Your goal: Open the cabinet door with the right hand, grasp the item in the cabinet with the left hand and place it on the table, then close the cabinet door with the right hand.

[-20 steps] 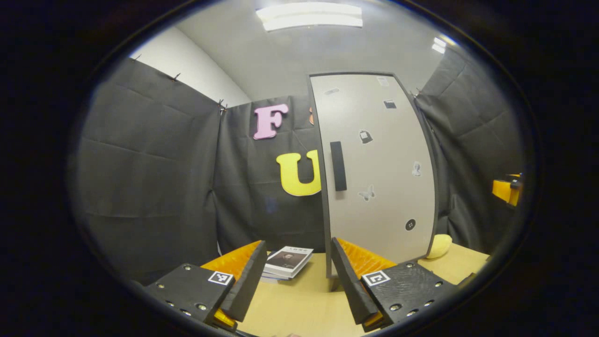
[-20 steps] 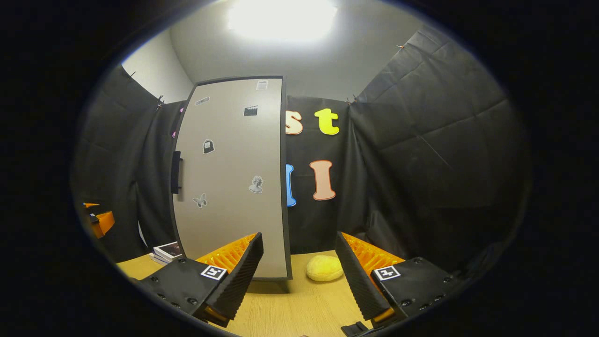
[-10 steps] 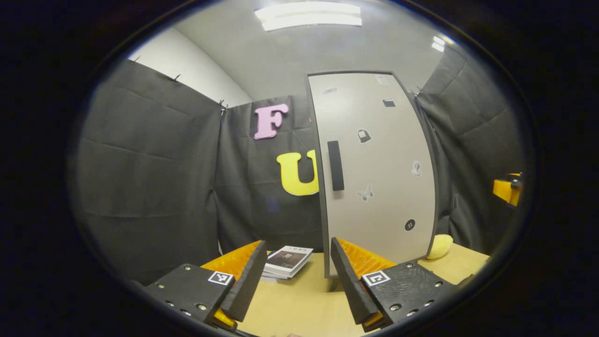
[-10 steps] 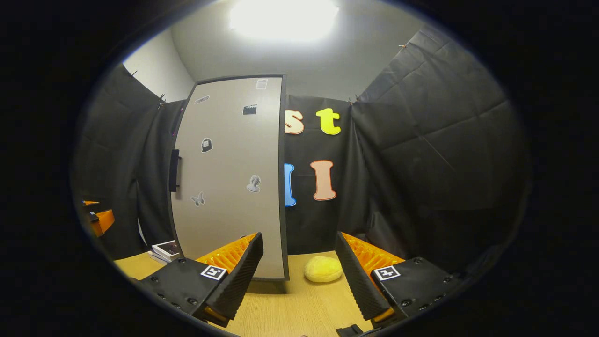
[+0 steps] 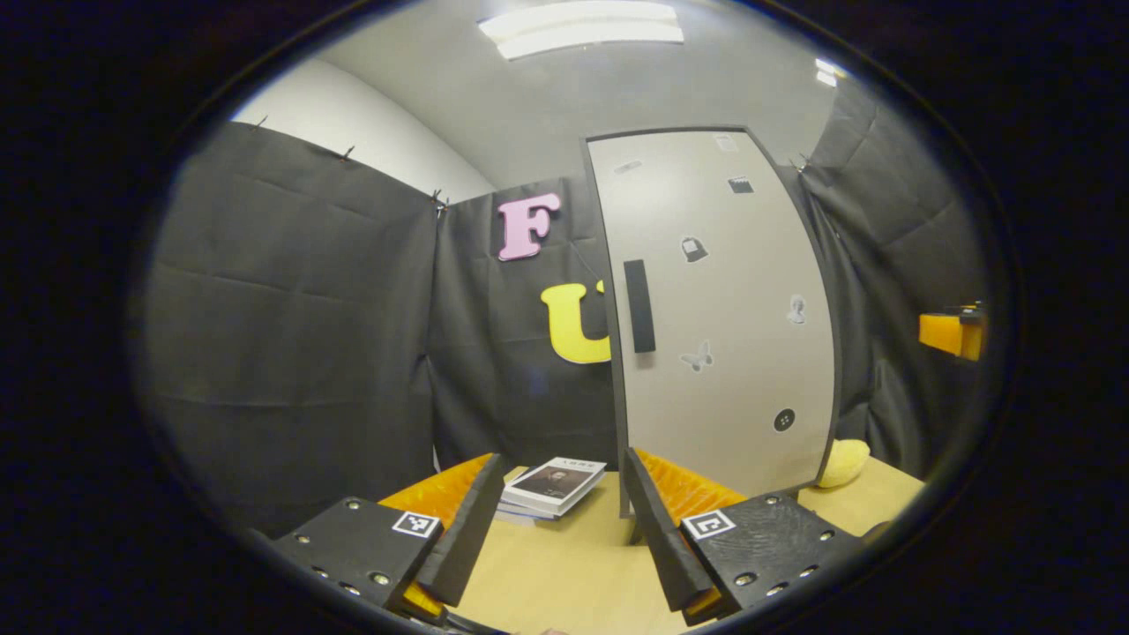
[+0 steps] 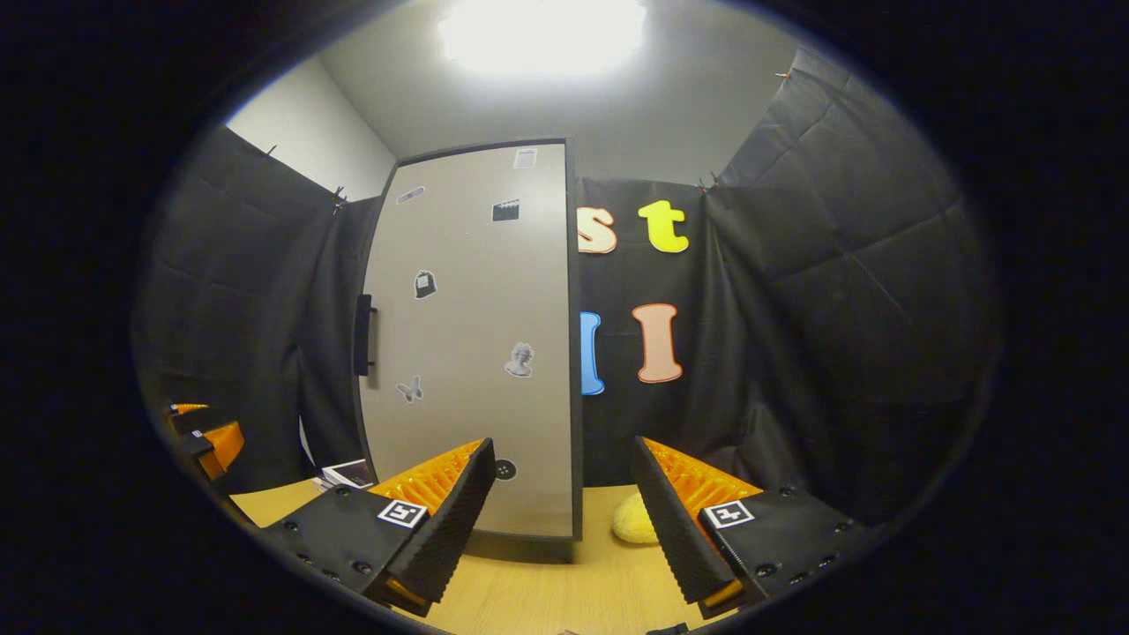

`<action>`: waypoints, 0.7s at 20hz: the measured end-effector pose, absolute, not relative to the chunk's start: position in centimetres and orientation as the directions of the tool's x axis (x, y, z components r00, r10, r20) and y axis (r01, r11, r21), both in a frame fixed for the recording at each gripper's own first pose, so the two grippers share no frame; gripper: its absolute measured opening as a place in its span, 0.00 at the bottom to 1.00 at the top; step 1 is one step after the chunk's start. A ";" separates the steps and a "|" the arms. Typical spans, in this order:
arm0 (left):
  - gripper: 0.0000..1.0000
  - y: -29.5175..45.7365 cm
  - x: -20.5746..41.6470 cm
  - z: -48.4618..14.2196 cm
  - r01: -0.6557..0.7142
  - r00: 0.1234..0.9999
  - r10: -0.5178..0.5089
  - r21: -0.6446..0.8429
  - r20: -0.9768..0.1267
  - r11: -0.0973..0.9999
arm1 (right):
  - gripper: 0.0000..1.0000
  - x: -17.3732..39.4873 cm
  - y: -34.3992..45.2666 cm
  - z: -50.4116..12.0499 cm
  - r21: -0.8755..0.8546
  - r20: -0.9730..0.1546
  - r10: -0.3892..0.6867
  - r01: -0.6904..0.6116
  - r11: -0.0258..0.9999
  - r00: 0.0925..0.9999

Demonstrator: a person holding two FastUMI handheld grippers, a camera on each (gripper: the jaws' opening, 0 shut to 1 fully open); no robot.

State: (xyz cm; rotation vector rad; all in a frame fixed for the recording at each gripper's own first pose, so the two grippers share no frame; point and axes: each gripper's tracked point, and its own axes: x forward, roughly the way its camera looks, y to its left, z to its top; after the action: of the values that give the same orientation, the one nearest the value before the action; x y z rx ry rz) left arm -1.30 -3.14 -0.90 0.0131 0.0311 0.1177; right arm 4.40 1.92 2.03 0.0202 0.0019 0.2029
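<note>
Standing shut on the wooden table (image 6: pixel 547 591), the grey cabinet door (image 6: pixel 476 353) is seen with its dark handle (image 6: pixel 362 335) on the left edge in the right gripper view, so the item inside is hidden and cannot be described. Compared with half a second ago, the door has shifted rightward in the right gripper view, which suggests the right gripper (image 6: pixel 560 507) has been swung slightly towards the handle side. Its jaws are held wide apart with nothing between them, and it is kept well apart from the handle. In the left gripper view the left gripper (image 5: pixel 556 520) is likewise seen spread wide and empty above the table, with the handle (image 5: pixel 639 306) ahead, a stack of books (image 5: pixel 551 485) beyond it and a yellow soft object (image 5: pixel 842 461) beside the cabinet. Opening is judged not yet begun; the handle must first be reached
</note>
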 end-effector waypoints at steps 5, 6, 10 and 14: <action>0.82 -0.4 -0.9 -1.2 -0.132 0.991 0.132 0.020 -0.030 0.991 | 0.96 6.7 7.2 4.9 0.033 0.029 0.269 -0.270 0.962 0.963; 0.82 0.4 -0.7 -1.5 -0.128 0.991 0.129 0.022 -0.034 0.991 | 0.96 7.1 8.4 5.4 0.029 0.036 0.277 -0.278 0.960 0.960; 0.85 4.6 0.6 -2.2 -0.146 0.989 0.147 0.027 -0.034 0.989 | 0.96 8.7 13.7 7.6 0.024 0.060 0.318 -0.320 0.947 0.946; 0.82 8.8 1.5 -3.4 -0.179 0.983 0.179 0.008 -0.046 0.984 | 0.96 9.9 18.3 9.2 0.012 0.070 0.350 -0.352 0.936 0.934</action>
State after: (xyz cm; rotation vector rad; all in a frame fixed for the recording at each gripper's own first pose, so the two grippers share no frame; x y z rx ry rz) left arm 1.55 8.77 -3.45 0.0040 0.0467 0.1803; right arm 9.92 18.32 9.17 0.0240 -0.0670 0.3590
